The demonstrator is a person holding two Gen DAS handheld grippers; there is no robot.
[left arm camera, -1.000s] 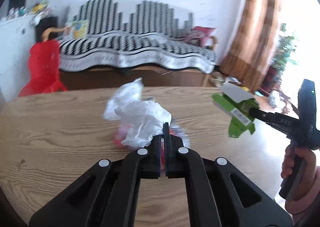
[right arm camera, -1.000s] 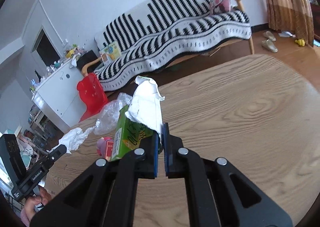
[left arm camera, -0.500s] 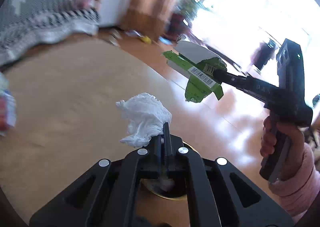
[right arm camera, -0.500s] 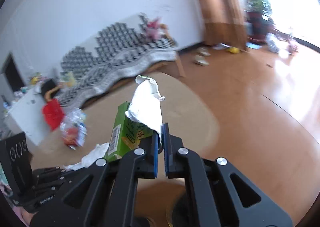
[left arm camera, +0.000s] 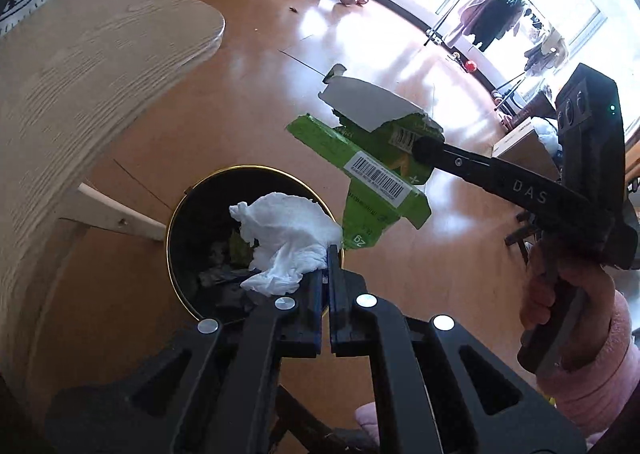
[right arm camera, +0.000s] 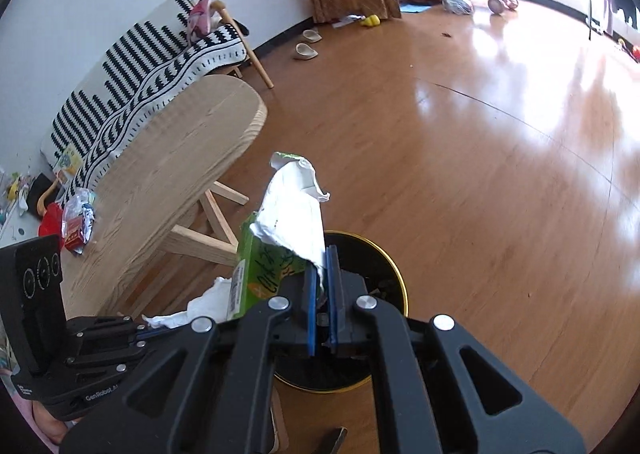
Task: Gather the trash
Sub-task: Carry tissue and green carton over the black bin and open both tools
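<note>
My left gripper (left arm camera: pixel 326 254) is shut on a crumpled white tissue (left arm camera: pixel 288 242), which hangs over the mouth of a black bin with a gold rim (left arm camera: pixel 176 221) on the floor. Some trash lies inside the bin. My right gripper (right arm camera: pixel 321 266) is shut on a torn green carton (right arm camera: pixel 256 274) with a white flap, held above the bin's rim (right arm camera: pixel 396 282). In the left wrist view the green carton (left arm camera: pixel 376 173) hangs just right of the bin, pinched by the right gripper (left arm camera: pixel 424 143). The tissue (right arm camera: pixel 204 302) and the left gripper (right arm camera: pixel 160 328) show at lower left in the right wrist view.
The wooden table (right arm camera: pixel 180 141) stands left of the bin, and a clear wrapper with a red packet (right arm camera: pixel 78 221) lies on it. A striped sofa (right arm camera: pixel 160 53) is behind. Slippers (right arm camera: pixel 306 49) lie on the wooden floor. A hand in a pink sleeve (left arm camera: pixel 572 294) holds the right gripper.
Both grippers swung away from the tabletop and tilted downward, carrying the tissue and the carton over the floor bin. Their jaws stayed shut on them.
</note>
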